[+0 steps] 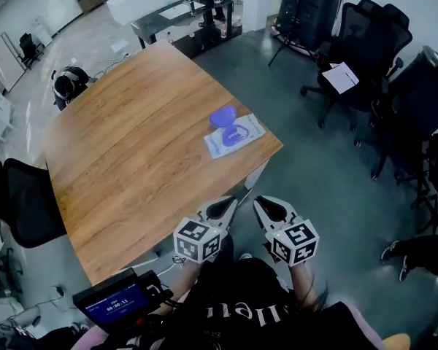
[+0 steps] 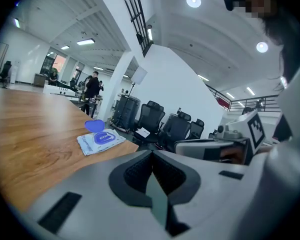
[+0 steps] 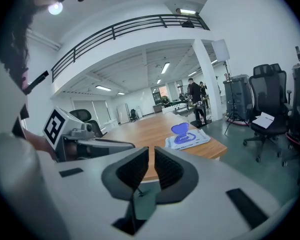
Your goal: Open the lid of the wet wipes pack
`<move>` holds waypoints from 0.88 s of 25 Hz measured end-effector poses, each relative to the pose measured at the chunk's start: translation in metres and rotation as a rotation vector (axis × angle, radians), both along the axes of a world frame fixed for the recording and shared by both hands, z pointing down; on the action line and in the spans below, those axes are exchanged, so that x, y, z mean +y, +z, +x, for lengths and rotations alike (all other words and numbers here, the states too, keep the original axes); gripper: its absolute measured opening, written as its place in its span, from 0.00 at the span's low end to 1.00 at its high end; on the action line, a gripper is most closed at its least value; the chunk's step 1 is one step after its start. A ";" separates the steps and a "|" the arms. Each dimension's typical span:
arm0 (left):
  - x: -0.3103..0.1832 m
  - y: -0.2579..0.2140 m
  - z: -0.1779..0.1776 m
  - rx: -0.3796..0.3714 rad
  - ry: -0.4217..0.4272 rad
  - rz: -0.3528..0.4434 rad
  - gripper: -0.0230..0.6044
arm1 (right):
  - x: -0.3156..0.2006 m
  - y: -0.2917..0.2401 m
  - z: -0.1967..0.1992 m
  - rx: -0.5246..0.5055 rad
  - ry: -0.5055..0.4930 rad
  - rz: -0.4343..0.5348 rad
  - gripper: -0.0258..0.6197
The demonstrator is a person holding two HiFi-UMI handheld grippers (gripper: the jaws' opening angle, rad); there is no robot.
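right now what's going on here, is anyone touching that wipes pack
No. A person holds the left tool and right tool just off the table's near edge, both empty, well short of the wet wipes pack. The pack lies flat near a table corner, its blue lid already flipped open.

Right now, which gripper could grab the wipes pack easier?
Probably the right gripper: its jaws stand slightly apart, empty. The left gripper is shut. Both hang about equally far from the wet wipes pack, whose lid is already open.
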State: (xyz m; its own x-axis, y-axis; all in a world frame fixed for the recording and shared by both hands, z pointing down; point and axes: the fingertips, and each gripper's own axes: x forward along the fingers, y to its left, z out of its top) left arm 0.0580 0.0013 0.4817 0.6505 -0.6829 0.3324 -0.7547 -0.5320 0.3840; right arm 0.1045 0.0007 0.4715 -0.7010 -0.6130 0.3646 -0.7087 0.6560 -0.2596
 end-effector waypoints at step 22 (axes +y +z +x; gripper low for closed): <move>0.139 -0.028 0.001 -0.061 -0.133 0.066 0.04 | 0.136 -0.015 0.005 -0.034 -0.117 0.018 0.10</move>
